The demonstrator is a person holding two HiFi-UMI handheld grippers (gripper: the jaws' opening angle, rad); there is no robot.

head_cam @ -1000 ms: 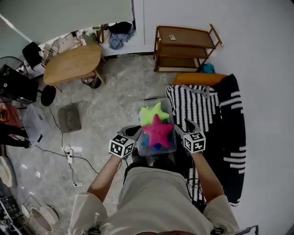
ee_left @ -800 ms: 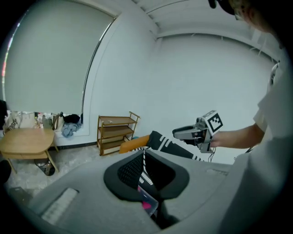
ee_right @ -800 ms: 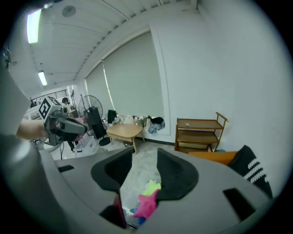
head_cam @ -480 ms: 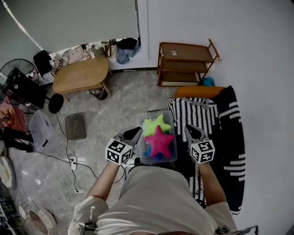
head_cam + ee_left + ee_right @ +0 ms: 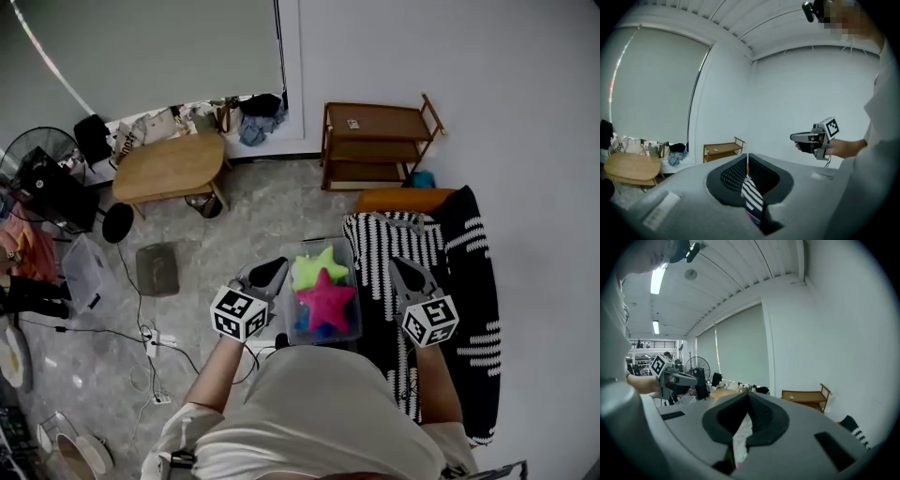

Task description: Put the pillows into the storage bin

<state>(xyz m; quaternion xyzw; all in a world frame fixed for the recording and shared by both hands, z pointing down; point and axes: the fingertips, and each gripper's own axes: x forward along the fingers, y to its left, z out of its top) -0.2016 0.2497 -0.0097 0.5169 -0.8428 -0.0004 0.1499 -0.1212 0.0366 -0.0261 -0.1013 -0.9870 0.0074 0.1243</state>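
A clear storage bin [image 5: 348,274] stands on the floor in front of the person. In it a pink star pillow [image 5: 326,300] lies on top, with a green star pillow [image 5: 314,266] behind it and a bit of blue [image 5: 319,329] underneath. My left gripper [image 5: 277,265] hangs just left of the bin, shut and empty. My right gripper [image 5: 397,263] is to the right of the bin, over the striped blanket, jaws together on nothing. Both gripper views look level across the room: left gripper [image 5: 747,159], right gripper [image 5: 749,397].
A black-and-white striped blanket [image 5: 380,234] covers a dark couch right of the bin, with an orange cushion [image 5: 403,200] behind. A wooden shelf [image 5: 375,133] stands at the wall and a wooden table [image 5: 172,165] at the back left. Another clear box [image 5: 82,270] and cables [image 5: 150,339] lie on the floor.
Both grippers have drawn back and outward from the sides of the pink star pillow, which stays in the bin. The right gripper has moved over the striped blanket.
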